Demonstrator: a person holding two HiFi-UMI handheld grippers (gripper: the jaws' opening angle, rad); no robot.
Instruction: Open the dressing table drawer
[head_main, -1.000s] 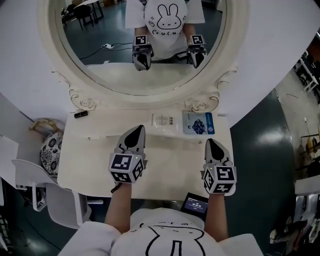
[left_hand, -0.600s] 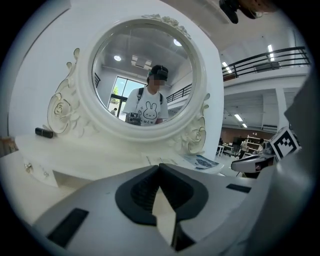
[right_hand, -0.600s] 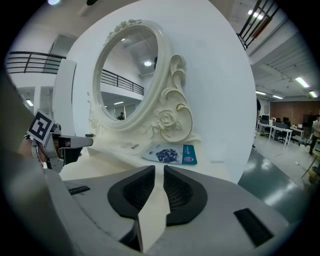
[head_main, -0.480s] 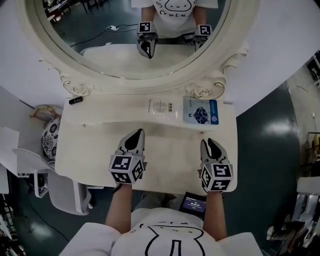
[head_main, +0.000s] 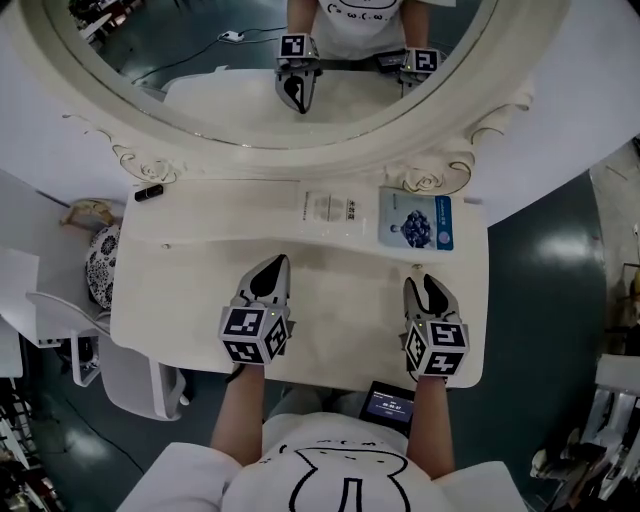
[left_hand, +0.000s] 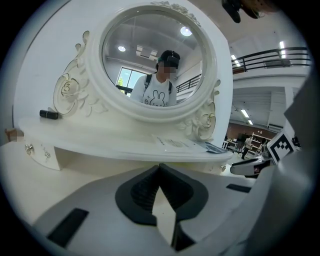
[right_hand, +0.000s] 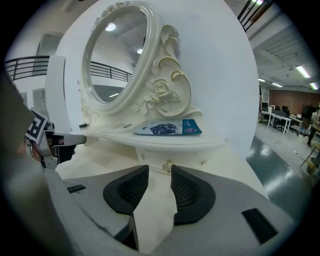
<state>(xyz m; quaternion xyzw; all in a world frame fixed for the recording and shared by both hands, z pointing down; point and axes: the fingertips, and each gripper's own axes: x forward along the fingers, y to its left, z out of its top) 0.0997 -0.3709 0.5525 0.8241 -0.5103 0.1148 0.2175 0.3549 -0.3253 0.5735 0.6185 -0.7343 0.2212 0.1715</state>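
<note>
Tabletop (head_main: 340, 295) beneath; left gripper (head_main: 273, 264) tilts down, fingers seemingly together; right gripper's (head_main: 422, 284) just spread.

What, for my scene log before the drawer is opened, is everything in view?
dressing table: one, cream, centre
mirror: one, oval, ornate cream frame, behind the shelf
small black object: one, shelf's left end
white packet: one, shelf's middle
blue packet: one, shelf's right part
knobs: three seen, metallic, under the shelf's right end
patterned item: one, black and white, left of the table
screen device: one, dark, below the table's near edge
person: one, white printed T-shirt, bottom edge
left gripper: one, grey, table's left half, jaws together, empty
right gripper: one, grey, right half, jaws just been opening, nothing between them
</note>
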